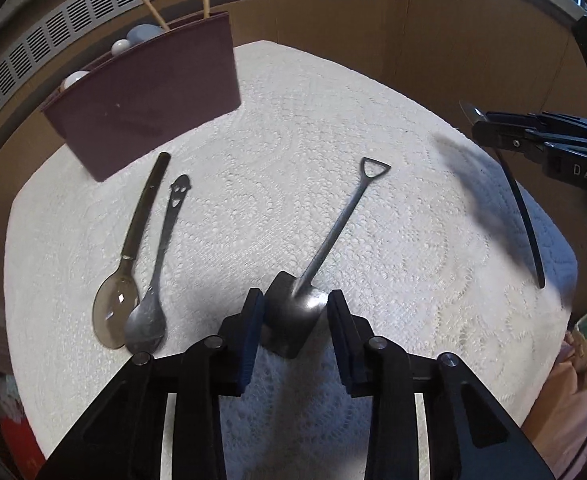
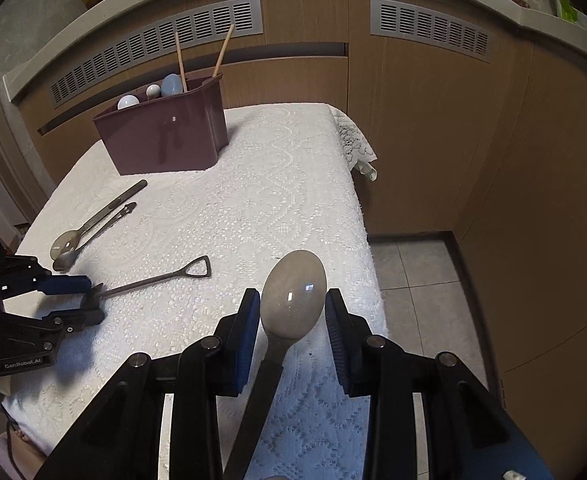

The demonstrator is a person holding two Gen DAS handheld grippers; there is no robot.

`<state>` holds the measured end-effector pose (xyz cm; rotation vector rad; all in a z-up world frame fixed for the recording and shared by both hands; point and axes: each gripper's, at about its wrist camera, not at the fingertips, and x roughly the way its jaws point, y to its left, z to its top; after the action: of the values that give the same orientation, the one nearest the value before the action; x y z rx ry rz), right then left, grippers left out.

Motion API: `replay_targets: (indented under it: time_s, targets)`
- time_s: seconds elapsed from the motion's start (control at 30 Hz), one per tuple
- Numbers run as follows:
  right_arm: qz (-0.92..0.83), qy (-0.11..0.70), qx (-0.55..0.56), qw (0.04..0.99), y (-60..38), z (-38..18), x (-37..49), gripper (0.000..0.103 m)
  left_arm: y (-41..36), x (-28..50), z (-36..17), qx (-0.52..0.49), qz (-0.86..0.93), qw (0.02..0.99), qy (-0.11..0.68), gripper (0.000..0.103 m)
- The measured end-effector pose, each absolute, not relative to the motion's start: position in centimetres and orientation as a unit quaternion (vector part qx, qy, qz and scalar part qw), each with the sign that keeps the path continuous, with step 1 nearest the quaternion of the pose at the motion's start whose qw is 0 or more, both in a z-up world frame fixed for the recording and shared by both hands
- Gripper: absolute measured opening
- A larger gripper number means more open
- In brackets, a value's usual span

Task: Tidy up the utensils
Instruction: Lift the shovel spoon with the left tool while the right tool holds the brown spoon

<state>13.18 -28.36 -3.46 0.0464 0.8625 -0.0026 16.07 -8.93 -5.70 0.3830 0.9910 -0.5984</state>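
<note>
L wrist view: left gripper (image 1: 295,312) is low over the lace cloth (image 1: 373,140) w/ the shovel-shaped spoon (image 1: 293,316) blade between its pads; jaws narrowed round the blade, the left pad meets its edge, right pad looks just at the other edge, so grip prob on but not certain. Handle points away toward mid-table. Two more spoons, the clear-bowl spoon (image 1: 119,304) and the smiley spoon (image 1: 149,316), lie side by side just left, bowls touching or overlapping. Maroon caddy (image 1: 145,96) stands far left w/ chopsticks in it. To do this well: seat pads square on blade edges before lifting, keep clear of the neighbours. R wrist view: right gripper (image 2: 293,320) partly closed, grey spoon (image 2: 293,292) bowl up between pads, off the table; lift it bowl-first into the caddy (image 2: 165,136)
</note>
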Motion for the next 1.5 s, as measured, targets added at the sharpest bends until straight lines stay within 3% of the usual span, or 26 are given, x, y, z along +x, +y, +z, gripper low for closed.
replay_targets:
  time_s: [0.13, 0.43, 0.87, 1.07, 1.2, 1.37, 1.5]
  targets:
    - [0.002, 0.417, 0.022, 0.909, -28.1, -3.4, 13.1, 0.031, -6.5, 15.9, -5.3, 0.178, -0.230, 0.841, 0.457, 0.029]
    - [0.011, 0.411, 0.008, 0.912, -26.9, -3.0, 13.7, 0.031, 2.1, 14.7, -5.3, 0.083, -0.184, 0.848, 0.490, 0.029]
    - [0.011, 0.402, -0.005, 0.916, -26.4, -3.0, 13.4, 0.031, -3.5, 20.1, -6.4, -0.118, -0.260, 0.774, 0.565, 0.031]
    - [0.001, 0.394, 0.012, 0.919, -28.0, -3.1, 13.3, 0.031, -5.4, 25.0, -6.1, -0.142, -0.199, 0.782, 0.573, 0.037]
    - [0.003, 0.392, 0.030, 0.919, -28.7, -3.6, 13.6, 0.031, -7.1, 27.8, -6.0, -0.151, -0.166, 0.784, 0.579, 0.051]
    - [0.010, 0.389, 0.036, 0.920, -28.7, -4.1, 14.0, 0.031, -8.0, 29.9, -6.2, -0.150, -0.133, 0.787, 0.583, 0.052]
    - [0.015, 0.391, 0.039, 0.919, -28.6, -4.6, 14.4, 0.031, -8.6, 31.4, -6.4, -0.189, -0.113, 0.773, 0.596, 0.060]
